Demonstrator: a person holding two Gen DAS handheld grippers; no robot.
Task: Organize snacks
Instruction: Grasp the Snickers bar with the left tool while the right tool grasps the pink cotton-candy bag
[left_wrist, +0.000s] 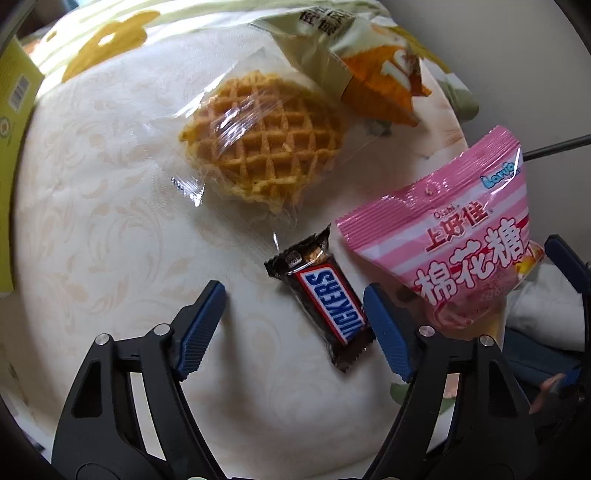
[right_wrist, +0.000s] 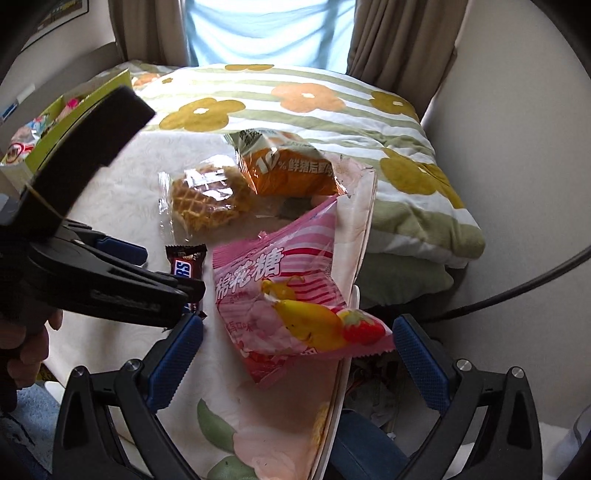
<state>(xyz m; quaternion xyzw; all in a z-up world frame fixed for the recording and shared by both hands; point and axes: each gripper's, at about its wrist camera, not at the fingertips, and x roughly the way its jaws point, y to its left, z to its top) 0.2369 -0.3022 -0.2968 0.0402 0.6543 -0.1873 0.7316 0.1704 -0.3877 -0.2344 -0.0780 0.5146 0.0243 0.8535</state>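
A small Snickers bar lies on the cream tablecloth. My left gripper points down over it, open, the bar between its blue pads and close against the right one. The right wrist view shows the left gripper's fingers straddling the Snickers bar. A pink marshmallow bag lies beside the bar at the table's right edge. My right gripper stands open around the pink bag, pads not pressing on it. One of its fingers shows behind the bag.
A clear-wrapped waffle and an orange packet lie farther back. A green box holding snacks stands at the left. A folded flowered quilt lies beyond the table. A black cable runs at right. A hand grips the left tool.
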